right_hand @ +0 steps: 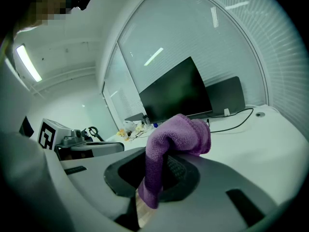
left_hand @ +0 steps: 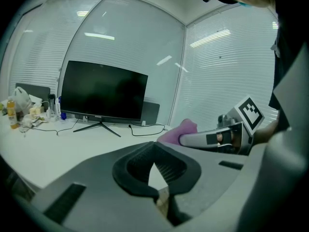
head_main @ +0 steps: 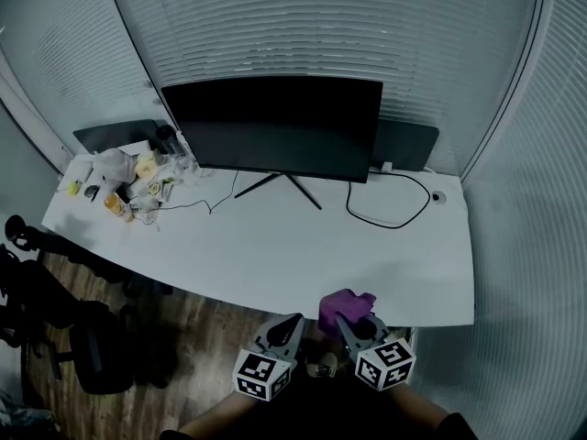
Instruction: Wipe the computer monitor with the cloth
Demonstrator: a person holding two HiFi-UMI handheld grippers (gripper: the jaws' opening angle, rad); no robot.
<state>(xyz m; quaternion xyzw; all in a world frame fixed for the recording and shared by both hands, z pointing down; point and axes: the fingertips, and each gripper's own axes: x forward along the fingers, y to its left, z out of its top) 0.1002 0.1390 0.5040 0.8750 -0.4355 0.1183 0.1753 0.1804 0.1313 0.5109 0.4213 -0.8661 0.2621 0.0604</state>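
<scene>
Cloth hangs pinched in the right gripper at the table's front edge, near the right corner. The left gripper is closed on nothing. The monitor stands at the back edge. The reach there probably wants a flat fold on the screen and light pressure.

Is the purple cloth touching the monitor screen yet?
Apart. The head view shows the purple cloth held in the right gripper at the near edge of the desk, with bare surface between it and the monitor at the far side.
</scene>
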